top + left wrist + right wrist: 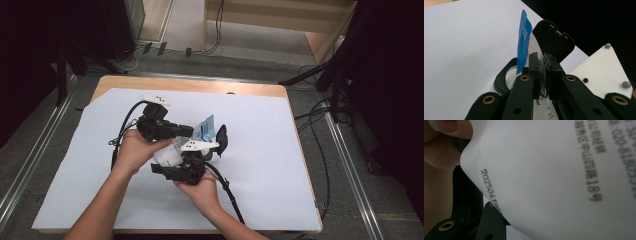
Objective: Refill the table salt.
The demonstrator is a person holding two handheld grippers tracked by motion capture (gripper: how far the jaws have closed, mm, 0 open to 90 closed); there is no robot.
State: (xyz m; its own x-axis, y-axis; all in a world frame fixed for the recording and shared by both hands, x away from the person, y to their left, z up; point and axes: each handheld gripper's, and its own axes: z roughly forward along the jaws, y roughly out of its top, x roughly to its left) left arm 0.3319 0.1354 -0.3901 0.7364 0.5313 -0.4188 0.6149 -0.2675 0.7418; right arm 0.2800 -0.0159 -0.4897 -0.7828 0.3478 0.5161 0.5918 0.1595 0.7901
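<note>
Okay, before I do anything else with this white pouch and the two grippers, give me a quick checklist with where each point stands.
1. Left gripper clamped on the pouch: ok, its jaws pinch the pouch's edge.
2. Right gripper holding the pouch: cannot tell, the pouch covers its jaws.
3. Pouch off the table: ok, it hangs between both grippers above the white sheet.
4. Blue-printed top of the pouch free: ok, it stands up past the left jaws.
5. Black flip-open piece out of the way: ok, it stands open behind the jaws.
6. Cable clear of the pouch: ok, it trails toward the person.
</note>
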